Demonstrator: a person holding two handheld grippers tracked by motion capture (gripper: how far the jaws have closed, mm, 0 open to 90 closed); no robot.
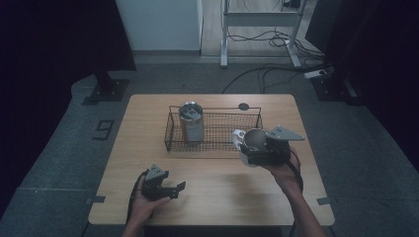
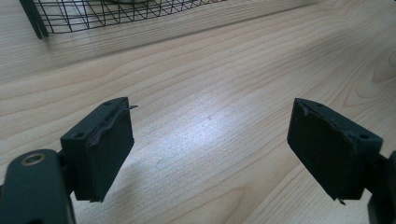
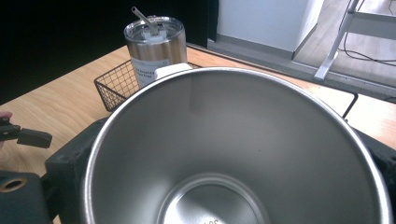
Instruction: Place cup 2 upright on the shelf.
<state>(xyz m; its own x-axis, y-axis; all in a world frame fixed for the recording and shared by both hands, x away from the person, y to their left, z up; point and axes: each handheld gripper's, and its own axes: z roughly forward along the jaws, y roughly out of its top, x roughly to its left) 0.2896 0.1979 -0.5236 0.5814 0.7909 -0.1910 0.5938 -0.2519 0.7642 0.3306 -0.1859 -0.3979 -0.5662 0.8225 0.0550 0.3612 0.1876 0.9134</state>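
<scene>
A silver steel cup (image 3: pixel 233 149) shines plain inside; the lidded tumbler (image 3: pixel 154 44) is brushed silver, the wire basket (image 1: pixel 217 129) black, the bench (image 1: pixel 217 192) pale wood grain.

Cup (image 3: pixel 243 154), lower centre of the right gripper view: brushed steel, satin sheen inside, polished rim. Lidded tumbler (image 3: pixel 155 46), upper left: brushed steel body, clear glossy plastic lid. Basket (image 1: pixel 217 129), centre of the high view: thin black wire mesh. Table (image 2: pixel 224 70): pale wood grain, smooth, matt. Jaw pads: black, matt, frayed edges.

Floor marker (image 1: pixel 104 130): "9"; cup (image 3: pixel 233 149) base: "30".
</scene>
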